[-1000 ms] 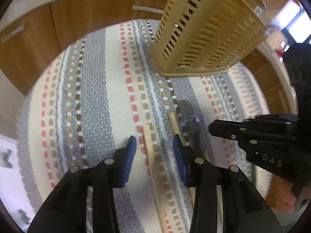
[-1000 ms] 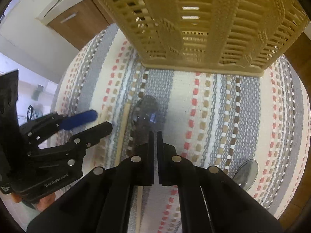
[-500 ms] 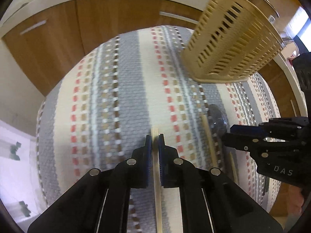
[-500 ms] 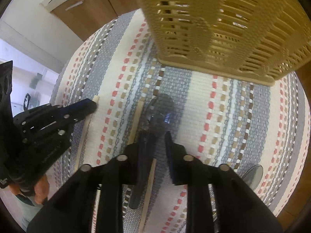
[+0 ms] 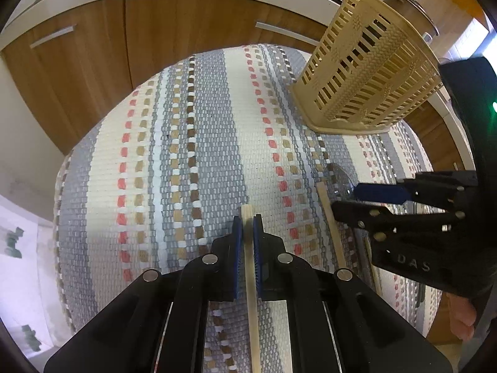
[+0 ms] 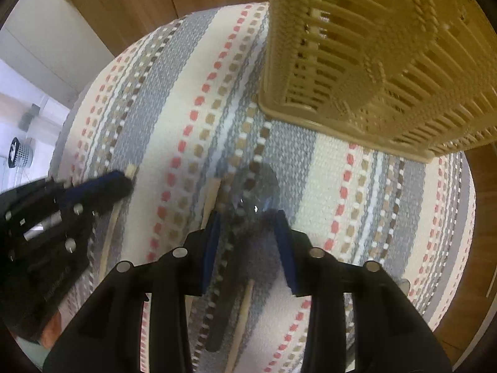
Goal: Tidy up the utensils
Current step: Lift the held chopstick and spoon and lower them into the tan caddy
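Basket (image 5: 366, 74) on mat (image 5: 186, 143) far end; spoon (image 6: 248, 192) before it, chopstick (image 5: 330, 217) left of spoon.

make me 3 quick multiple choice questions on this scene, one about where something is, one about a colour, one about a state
1. Where does the basket stand?
A. on the striped cloth
B. on the floor
C. inside a cupboard

2. What colour are the pads on the left gripper's fingers?
A. red
B. blue
C. green

3. What is the state of the right gripper?
A. shut on a chopstick
B. open, either side of the dark spoon
C. shut on the basket

Answers:
1. A, the basket's base rests on the striped cloth in both views.
2. B, blue pads line the fingers of the left gripper, which is shut on a chopstick.
3. B, the right wrist view shows its fingers apart with the dark spoon between them.
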